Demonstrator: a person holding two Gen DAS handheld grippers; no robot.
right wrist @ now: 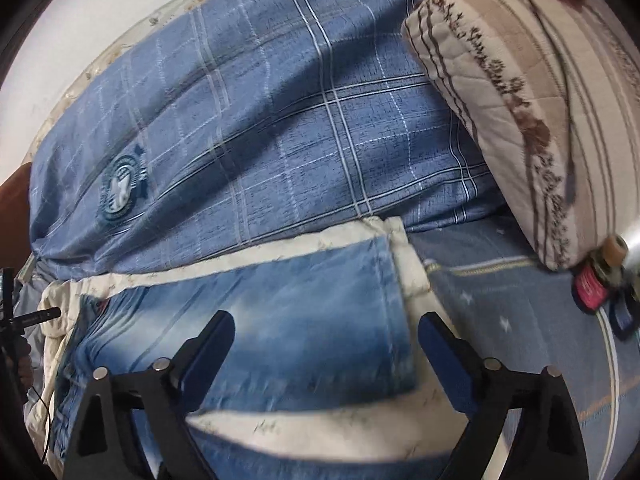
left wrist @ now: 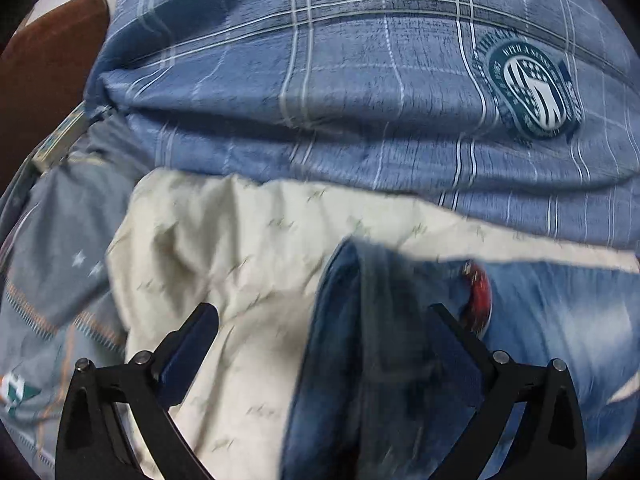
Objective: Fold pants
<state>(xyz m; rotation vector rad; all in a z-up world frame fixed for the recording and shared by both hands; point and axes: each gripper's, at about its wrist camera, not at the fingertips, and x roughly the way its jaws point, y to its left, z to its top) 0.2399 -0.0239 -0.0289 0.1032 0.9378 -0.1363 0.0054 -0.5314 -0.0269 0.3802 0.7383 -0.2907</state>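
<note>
Faded blue jeans (left wrist: pixel 552 320) lie on a cream blanket (left wrist: pixel 224 240) spread over the bed. In the left wrist view their end with a red patch (left wrist: pixel 478 292) is at the right. My left gripper (left wrist: pixel 322 312) hangs open just above this edge, the denim reaching in beside its right finger (left wrist: pixel 452 332). In the right wrist view the jeans (right wrist: pixel 280 300) stretch from left to right, ending at the cream blanket's border (right wrist: pixel 404 256). My right gripper (right wrist: pixel 326 320) stands wide open over the leg end, with no pad pressing on the cloth. Both views are motion-blurred.
A bulky blue plaid duvet (right wrist: pixel 280 128) with a round badge (left wrist: pixel 532 92) fills the far side. A striped beige pillow (right wrist: pixel 532 112) leans at the right, small red and black items (right wrist: pixel 592 288) below it. Grey-blue star-print sheet (right wrist: pixel 500 300) surrounds the blanket. Brown wood (left wrist: pixel 52 60) stands at far left.
</note>
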